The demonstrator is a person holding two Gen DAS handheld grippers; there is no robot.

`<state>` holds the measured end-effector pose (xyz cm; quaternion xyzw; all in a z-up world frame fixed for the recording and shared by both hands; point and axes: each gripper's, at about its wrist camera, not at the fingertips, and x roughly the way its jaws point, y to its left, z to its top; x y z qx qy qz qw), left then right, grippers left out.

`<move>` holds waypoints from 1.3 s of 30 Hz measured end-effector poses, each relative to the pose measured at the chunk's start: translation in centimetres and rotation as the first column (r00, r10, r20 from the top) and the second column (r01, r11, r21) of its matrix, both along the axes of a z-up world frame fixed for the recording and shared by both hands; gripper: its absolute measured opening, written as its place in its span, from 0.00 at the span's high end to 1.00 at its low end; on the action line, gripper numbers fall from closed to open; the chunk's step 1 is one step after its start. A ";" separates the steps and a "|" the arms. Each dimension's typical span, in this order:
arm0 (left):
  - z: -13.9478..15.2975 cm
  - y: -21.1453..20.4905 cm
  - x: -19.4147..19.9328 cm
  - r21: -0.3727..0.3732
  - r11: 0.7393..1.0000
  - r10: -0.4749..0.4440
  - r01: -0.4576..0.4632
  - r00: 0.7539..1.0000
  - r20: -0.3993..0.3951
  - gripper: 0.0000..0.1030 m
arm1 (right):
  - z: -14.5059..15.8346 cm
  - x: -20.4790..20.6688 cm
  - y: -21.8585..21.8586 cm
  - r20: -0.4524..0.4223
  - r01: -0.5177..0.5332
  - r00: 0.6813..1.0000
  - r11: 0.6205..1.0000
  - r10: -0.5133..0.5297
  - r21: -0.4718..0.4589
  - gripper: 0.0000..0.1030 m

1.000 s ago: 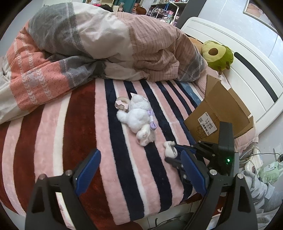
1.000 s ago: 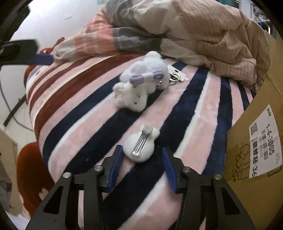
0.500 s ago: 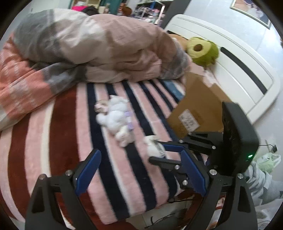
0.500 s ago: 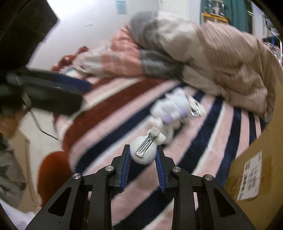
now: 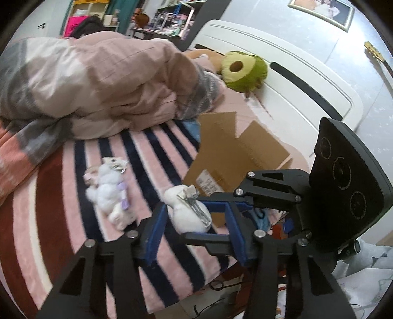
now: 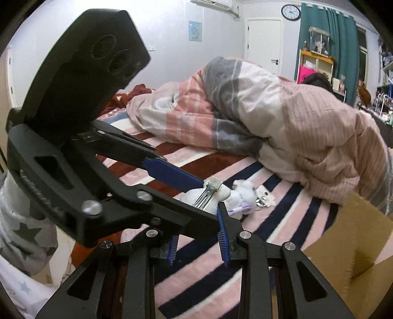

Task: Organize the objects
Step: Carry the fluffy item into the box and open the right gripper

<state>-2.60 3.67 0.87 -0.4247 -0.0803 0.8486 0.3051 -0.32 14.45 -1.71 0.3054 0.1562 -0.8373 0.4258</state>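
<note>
Both wrist views are evenly lit by soft, cool indoor light, with no hard shadows or glare. Fisheye distortion bends straight lines toward the rim, with black vignette corners at 2, 4, 8 and 10 o'clock. Slight motion blur softens the striped blanket (image 5: 73, 216) and the quilt (image 6: 282, 127).

You're in home bedroom. Bed under you: striped plush blanket (image 5: 73, 220), bunched pink-grey duvet (image 6: 282, 117), white headboard (image 5: 282, 73) behind. Avocado plush toy (image 5: 242, 70) against headboard. Look right-wrist view: wall clock (image 6: 290, 12), white door (image 6: 264, 41), teal curtain (image 6: 329, 36), air conditioner (image 6: 213, 3) up high. Framed picture (image 5: 321, 11) on wall, cluttered shelves (image 6: 316, 66) far side.
</note>
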 end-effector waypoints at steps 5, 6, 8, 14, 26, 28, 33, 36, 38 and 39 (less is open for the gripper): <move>1.4 3.2 -1.2 -0.013 0.999 -0.043 0.043 0.999 -0.013 0.62 | 1.4 -0.5 3.0 -0.013 0.052 0.999 0.999 -0.052 -0.007 0.78; 1.7 4.2 -1.6 -0.017 0.998 -0.056 0.056 0.998 -0.015 0.62 | 1.7 -0.7 3.8 -0.019 0.065 0.998 0.998 -0.065 -0.006 0.78; 2.2 6.0 -2.4 -0.026 0.996 -0.081 0.080 0.997 -0.016 0.62 | 2.2 -0.9 5.2 -0.030 0.092 0.995 0.996 -0.092 -0.005 0.78; 3.2 11.2 -4.7 -0.049 0.988 -0.146 0.145 0.989 -0.011 0.62 | 3.2 -2.3 10.1 -0.029 0.175 0.984 0.984 -0.175 -0.015 0.78; 1.5 18.0 -8.1 -0.061 0.973 -0.218 0.221 0.974 0.053 0.62 | 1.9 -4.4 17.0 0.013 0.301 0.954 0.954 -0.301 0.013 0.78; 1.2 18.7 -8.4 -0.059 0.971 -0.226 0.230 0.972 0.061 0.62 | 1.7 -4.4 17.8 0.022 0.315 0.949 0.949 -0.315 0.015 0.77; 0.8 20.0 -8.7 -0.066 0.968 -0.238 0.243 0.969 0.071 0.62 | 1.2 -4.6 18.8 0.031 0.342 0.939 0.939 -0.343 0.029 0.77; 0.7 20.4 -8.7 -0.072 0.968 -0.233 0.239 0.969 0.080 0.55 | 1.0 -4.6 19.2 0.029 0.359 0.932 0.932 -0.360 0.042 0.75; 0.6 20.5 -8.9 -0.085 0.971 -0.218 0.225 0.972 0.084 0.44 | 0.9 -4.5 19.5 0.029 0.372 0.927 0.927 -0.374 0.050 0.72; 0.7 20.4 -8.8 -0.093 0.972 -0.211 0.218 0.974 0.079 0.39 | 0.9 -4.5 19.6 0.033 0.379 0.924 0.924 -0.381 0.053 0.67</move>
